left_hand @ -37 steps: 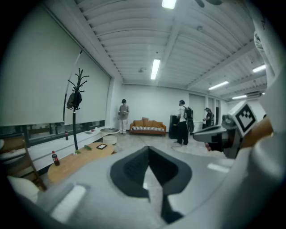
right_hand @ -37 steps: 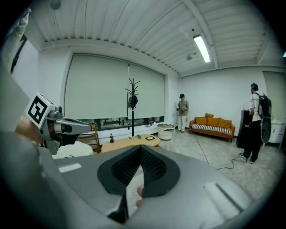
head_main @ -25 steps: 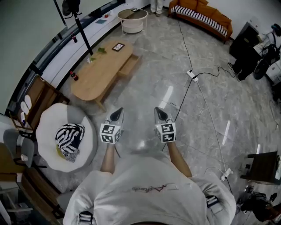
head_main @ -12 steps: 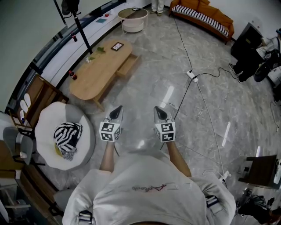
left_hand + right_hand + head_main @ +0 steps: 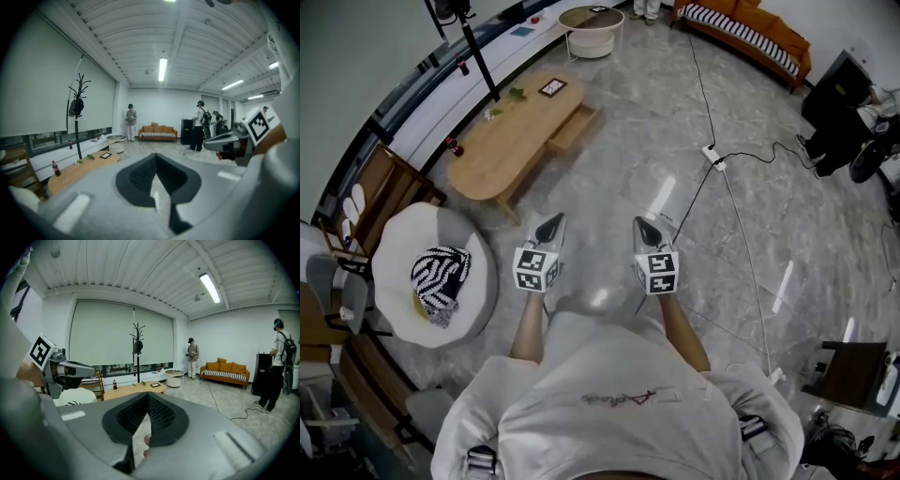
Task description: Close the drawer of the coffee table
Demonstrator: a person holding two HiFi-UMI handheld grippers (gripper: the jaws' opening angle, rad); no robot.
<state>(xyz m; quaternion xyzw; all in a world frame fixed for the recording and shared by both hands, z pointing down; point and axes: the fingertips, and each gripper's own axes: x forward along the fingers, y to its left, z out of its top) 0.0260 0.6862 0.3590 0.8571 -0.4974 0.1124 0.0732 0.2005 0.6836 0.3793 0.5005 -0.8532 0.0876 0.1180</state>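
The oval wooden coffee table point(image 5: 514, 136) stands far ahead on the left, and its drawer point(image 5: 573, 129) sticks out of the side that faces the room. Both grippers hang in mid-air over the marble floor, well short of the table. My left gripper point(image 5: 551, 223) is shut and holds nothing. My right gripper point(image 5: 645, 225) is shut and empty too, a little to its right. The left gripper view shows the table point(image 5: 79, 169) low at the left; in the right gripper view the table point(image 5: 133, 391) sits just past the closed jaws.
A round white chair with a striped cushion point(image 5: 441, 283) is close on the left. A power strip and cables point(image 5: 712, 157) cross the floor ahead right. A coat stand point(image 5: 473, 47), a small round table point(image 5: 592, 28) and an orange sofa point(image 5: 750, 33) lie beyond. People stand near the sofa point(image 5: 192, 357).
Both grippers have drifted slightly forward over the floor, still shut. The coffee table and the white chair sit a little further up and left in the head view.
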